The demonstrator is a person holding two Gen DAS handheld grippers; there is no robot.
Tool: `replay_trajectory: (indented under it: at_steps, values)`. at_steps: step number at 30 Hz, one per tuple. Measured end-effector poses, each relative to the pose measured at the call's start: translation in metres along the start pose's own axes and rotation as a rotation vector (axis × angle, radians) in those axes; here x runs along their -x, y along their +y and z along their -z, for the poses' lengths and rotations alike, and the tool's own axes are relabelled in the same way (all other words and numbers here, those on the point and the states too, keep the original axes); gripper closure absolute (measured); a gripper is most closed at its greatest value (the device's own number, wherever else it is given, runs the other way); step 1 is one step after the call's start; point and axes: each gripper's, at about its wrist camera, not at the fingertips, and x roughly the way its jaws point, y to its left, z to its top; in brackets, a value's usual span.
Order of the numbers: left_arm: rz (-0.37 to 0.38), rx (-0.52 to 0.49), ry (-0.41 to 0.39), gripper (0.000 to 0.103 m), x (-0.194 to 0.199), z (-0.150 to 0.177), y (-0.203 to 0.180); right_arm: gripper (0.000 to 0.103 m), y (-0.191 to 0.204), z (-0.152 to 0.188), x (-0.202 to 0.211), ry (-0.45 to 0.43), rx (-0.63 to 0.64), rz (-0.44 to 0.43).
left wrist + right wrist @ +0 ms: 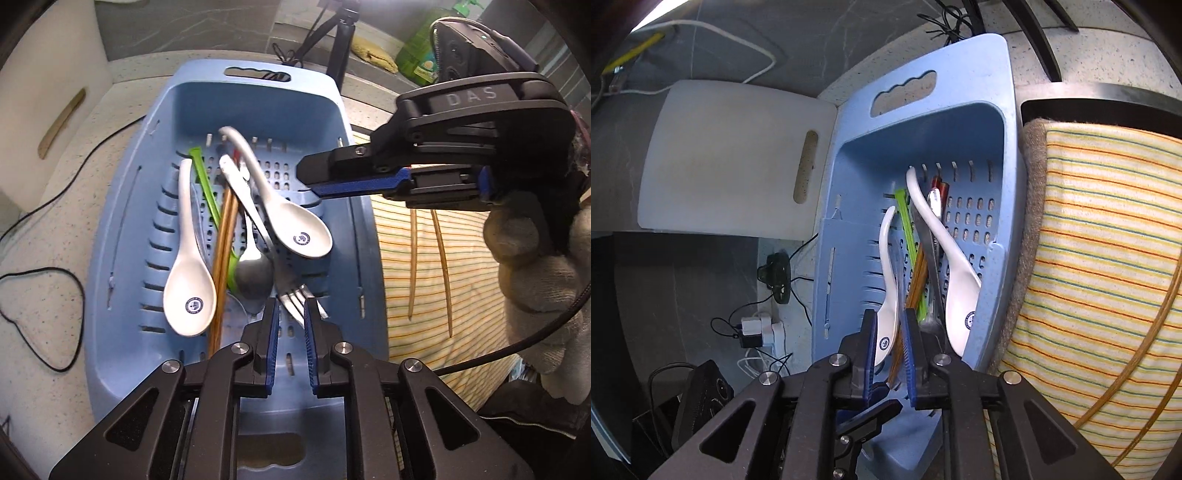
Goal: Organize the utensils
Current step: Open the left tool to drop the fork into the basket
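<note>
A blue slotted basket (125,206) holds two white ceramic spoons (190,295) (303,229), a metal spoon (253,273), a fork (295,299), a green utensil (207,188) and brown chopsticks (221,258). My left gripper (291,314) hangs over the basket's near end. Its jaws stand a narrow gap apart, with the fork tines showing just beyond the tips and nothing gripped. My right gripper (314,184) reaches in from the right above the basket's rim. In the right wrist view my right gripper (890,332) shows a narrow gap, with a white spoon (886,332) behind it.
A striped cloth (417,266) lies right of the basket with two thin wooden chopsticks (443,277) on it. A white cutting board (731,155) stands to the left, a black cable (44,295) loops on the counter, and a green bottle (424,48) and tripod (340,37) stand behind.
</note>
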Motion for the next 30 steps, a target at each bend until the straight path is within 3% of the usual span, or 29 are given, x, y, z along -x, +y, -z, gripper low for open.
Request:
replay_trajectory:
  at_steps: [6,9,15,20,26,30]
  values:
    - [-0.018,0.007,-0.007,0.091,0.005,0.003,0.002,0.089,0.002,0.002,0.004,-0.006,0.023,0.007]
    - [-0.023,0.014,-0.014,0.084,0.008,0.004,0.001,0.088,0.004,0.004,0.008,-0.009,0.035,0.009]
    - [-0.029,0.014,-0.037,0.083,0.018,0.008,-0.011,0.087,0.005,0.014,0.023,-0.022,0.07,0.026]
    - [-0.048,-0.005,-0.056,0.074,0.023,0.01,-0.028,0.082,0.003,0.025,0.045,-0.056,0.113,0.046]
    - [-0.051,-0.048,-0.074,0.074,0.026,0.01,-0.054,0.068,-0.012,0.04,0.079,-0.127,0.16,0.089]
    - [-0.039,-0.064,-0.073,0.074,0.02,0.009,-0.068,0.064,-0.033,0.048,0.107,-0.192,0.153,0.114]
